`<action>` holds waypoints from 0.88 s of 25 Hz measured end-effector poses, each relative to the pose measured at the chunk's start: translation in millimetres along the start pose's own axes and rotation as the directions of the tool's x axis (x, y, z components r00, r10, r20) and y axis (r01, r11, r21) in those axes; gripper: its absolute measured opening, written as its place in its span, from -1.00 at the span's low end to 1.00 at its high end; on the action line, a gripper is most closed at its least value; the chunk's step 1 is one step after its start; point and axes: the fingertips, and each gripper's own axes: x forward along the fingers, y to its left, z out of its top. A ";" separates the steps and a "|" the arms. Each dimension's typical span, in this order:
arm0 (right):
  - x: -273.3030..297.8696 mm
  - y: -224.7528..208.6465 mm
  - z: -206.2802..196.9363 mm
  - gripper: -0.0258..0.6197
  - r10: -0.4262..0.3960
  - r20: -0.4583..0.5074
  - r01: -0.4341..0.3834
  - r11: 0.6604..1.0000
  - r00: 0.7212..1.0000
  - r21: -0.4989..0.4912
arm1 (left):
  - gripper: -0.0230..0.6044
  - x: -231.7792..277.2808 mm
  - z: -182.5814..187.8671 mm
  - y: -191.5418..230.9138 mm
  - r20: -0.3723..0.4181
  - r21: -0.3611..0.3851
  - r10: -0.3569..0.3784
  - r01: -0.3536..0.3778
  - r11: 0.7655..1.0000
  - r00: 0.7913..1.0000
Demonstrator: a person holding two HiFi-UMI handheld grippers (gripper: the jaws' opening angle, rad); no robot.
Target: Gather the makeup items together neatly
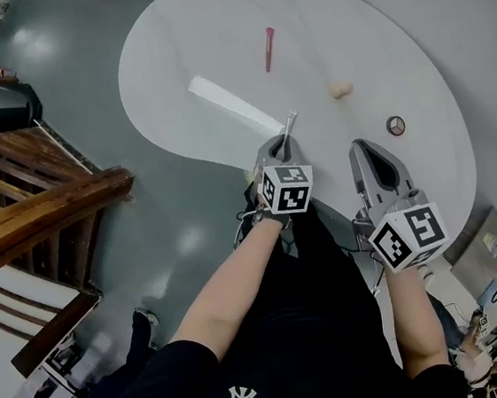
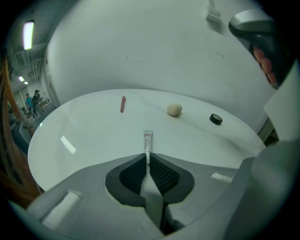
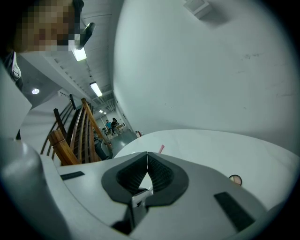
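1. Makeup farthest left: a pink stick [image 1: 269, 48] lies on the white table [image 1: 195, 39], well ahead of the left claw [image 1: 284, 147] and apart from every other piece, so it looks not yet gathered.
2. The left claw has its jaws pinched almost together on the near end of a thin white tube [image 1: 289, 126]. The tube pokes straight out past the tips, over the table's near edge. Gripping it by the end probably leaves the rest free to be laid down beside another item.
3. A beige sponge [image 1: 340, 89] sits ahead of the left claw and to its right, roughly midway among the pieces. That would make it a sensible gathering spot.
4. The right claw [image 1: 363, 147] hangs beside the left one, above the table's near rim. Its jaws are together with nothing between them, apparently idle while the left one carries.
5. A round compact [image 1: 395, 125] rests just ahead and right of the right claw, the piece nearest it and likely its to fetch.
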 end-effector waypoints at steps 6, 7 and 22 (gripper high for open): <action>12.7 14.6 -4.3 -0.88 0.039 -0.003 -0.039 0.999 0.999 -0.008 | -0.83 -11.0 7.6 17.3 0.019 -0.053 0.023 -0.022 0.998 1.000; 15.7 19.2 -4.3 -0.88 0.046 -0.004 -0.046 0.999 0.999 -0.011 | -0.83 -12.9 8.6 22.1 0.020 -0.064 0.026 -0.025 0.998 0.999; 61.7 50.3 -1.0 -0.88 0.060 -0.019 -0.060 0.998 0.998 -0.007 | -0.83 -12.5 11.1 82.7 -0.008 -0.108 0.041 -0.042 0.993 0.999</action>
